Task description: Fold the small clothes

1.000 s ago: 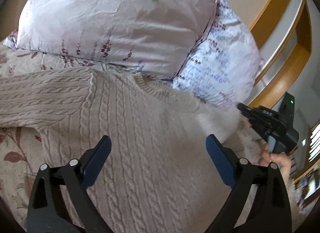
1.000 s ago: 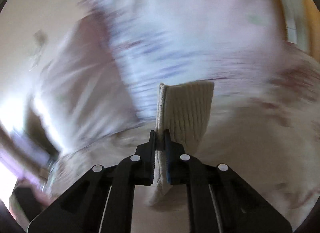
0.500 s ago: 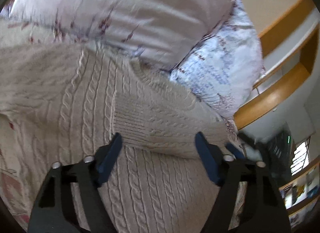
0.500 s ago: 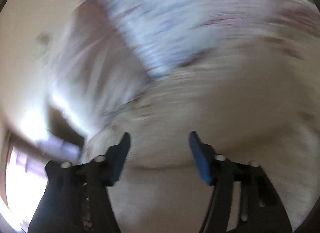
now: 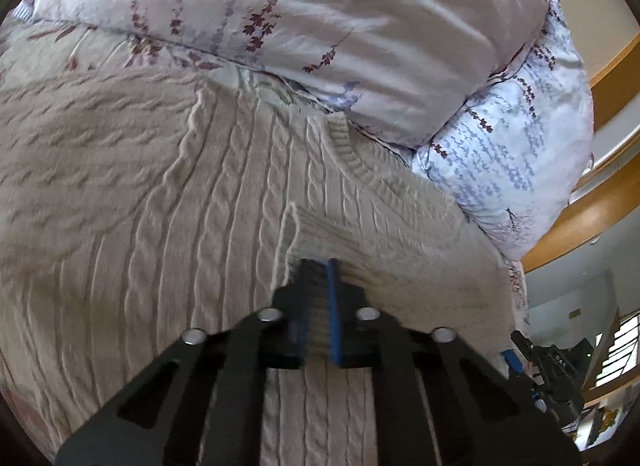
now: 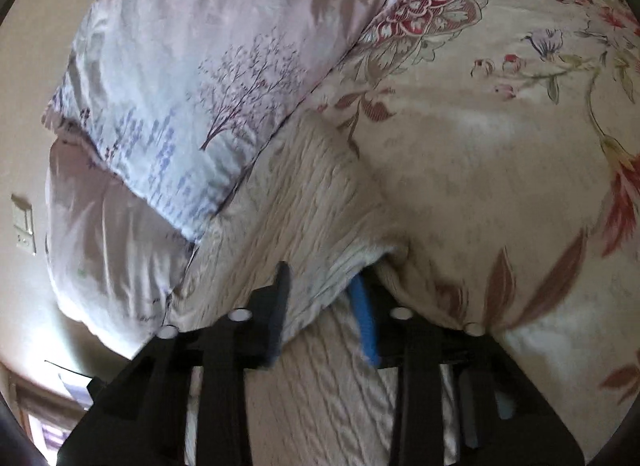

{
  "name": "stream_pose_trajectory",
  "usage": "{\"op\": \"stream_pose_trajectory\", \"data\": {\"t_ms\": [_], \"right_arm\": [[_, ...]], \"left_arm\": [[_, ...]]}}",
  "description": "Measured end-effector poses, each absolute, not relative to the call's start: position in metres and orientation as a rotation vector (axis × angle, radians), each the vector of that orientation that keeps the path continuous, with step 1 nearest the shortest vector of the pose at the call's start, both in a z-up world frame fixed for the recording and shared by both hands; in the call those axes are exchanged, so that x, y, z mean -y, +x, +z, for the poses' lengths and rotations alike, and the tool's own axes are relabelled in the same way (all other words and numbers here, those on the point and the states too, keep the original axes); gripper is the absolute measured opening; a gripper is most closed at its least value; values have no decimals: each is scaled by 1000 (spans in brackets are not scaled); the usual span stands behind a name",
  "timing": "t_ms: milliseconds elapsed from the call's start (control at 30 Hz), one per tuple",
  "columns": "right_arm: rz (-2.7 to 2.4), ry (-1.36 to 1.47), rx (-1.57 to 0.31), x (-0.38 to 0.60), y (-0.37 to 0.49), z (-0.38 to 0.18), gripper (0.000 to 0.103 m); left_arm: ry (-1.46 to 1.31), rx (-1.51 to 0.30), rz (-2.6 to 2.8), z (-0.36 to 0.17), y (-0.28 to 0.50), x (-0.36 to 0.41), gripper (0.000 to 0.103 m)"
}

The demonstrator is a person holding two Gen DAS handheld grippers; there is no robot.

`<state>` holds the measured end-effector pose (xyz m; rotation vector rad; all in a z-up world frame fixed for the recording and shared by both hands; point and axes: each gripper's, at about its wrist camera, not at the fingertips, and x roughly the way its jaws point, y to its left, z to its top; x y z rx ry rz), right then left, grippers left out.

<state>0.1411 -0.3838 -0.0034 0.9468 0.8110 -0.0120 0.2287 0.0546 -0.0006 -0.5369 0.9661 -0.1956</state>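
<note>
a cream cable-knit sweater (image 5: pixel 168 201) lies spread flat on a bed with a floral bedspread (image 6: pixel 500 153), its ribbed neckline up against two pillows: a pale lilac one (image 5: pixel 320 17) and a white one with blue sprigs (image 5: pixel 516 145) tucked beneath it. one sleeve (image 5: pixel 384 234) is folded across the chest.

the left tongs (image 5: pixel 318 266) are drawn narrow, pinching the ribbed cuff end of that folded sleeve; knit shows bunched between the blue pads, and the tongs' own frame hides the sweater's lower middle. the sweater's hem is cut off below the view.

the right tongs (image 6: pixel 320 298) stand partly apart with a fold of sweater (image 6: pixel 304 234) lying between them; the blue pad is half buried under the cloth and the picture is blurred there, so i cannot tell whether they grip it. in the left view the right tongs (image 5: pixel 548 362) show only as a dark sliver at the bed's edge, mostly cut off.
</note>
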Motion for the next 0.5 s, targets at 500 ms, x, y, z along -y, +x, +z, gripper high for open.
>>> {"op": "stream_pose_trajectory", "data": {"t_ms": [500], "right_arm": [[-41,864,-802,376,130,0,19]], "left_arm": [[-572,-954,-297,23,221,-103,33]]}}
